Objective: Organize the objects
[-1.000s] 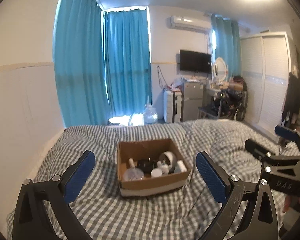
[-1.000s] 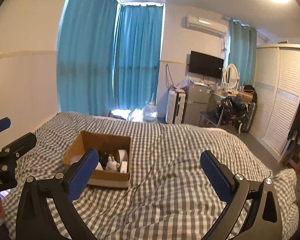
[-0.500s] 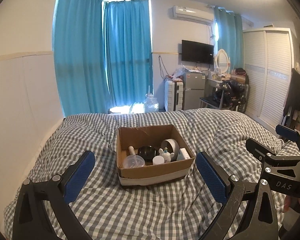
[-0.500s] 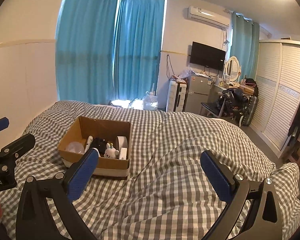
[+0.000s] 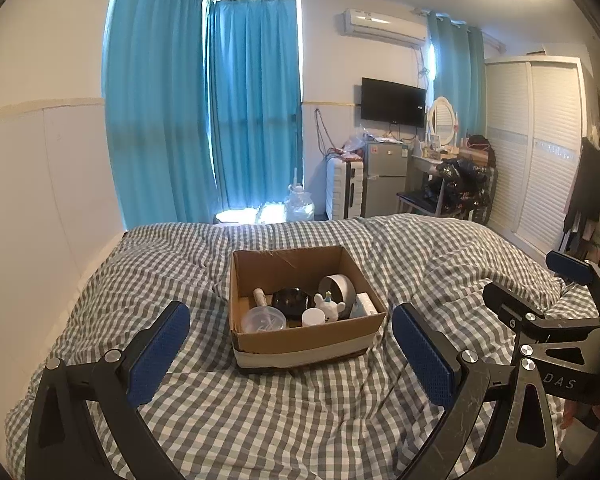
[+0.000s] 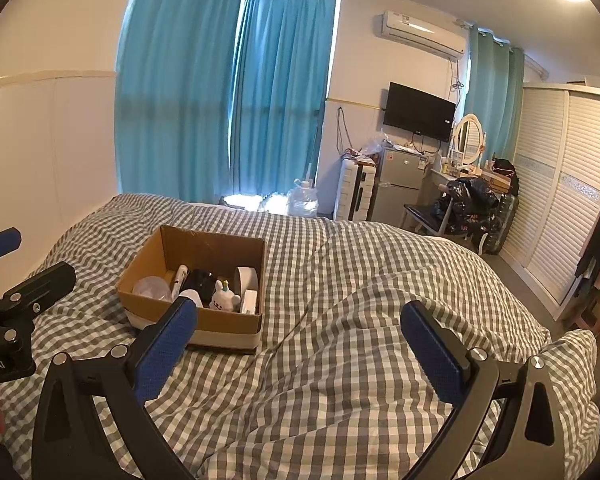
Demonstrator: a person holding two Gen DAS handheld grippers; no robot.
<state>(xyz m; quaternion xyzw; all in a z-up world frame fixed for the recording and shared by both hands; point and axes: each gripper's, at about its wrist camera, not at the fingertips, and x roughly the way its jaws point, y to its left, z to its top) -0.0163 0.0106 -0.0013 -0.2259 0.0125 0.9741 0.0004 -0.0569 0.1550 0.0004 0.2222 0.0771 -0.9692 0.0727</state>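
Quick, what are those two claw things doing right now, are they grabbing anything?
Left gripper: open, holding nothing, above the bed.
Right gripper: open, holding nothing.

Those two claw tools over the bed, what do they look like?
Each is a black, Y-shaped frame with silver bolts. The left gripper and right gripper have two fingers faced with ribbed blue pads. White lettering marks their sides. No cables or sleeves show.

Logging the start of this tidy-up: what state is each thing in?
Cardboard box: open-topped, on the bed, holding small items.
Tape roll: on edge in the box.
Left gripper: open, empty.
Right gripper: open, empty.
Curtains: drawn shut.
TV: off.
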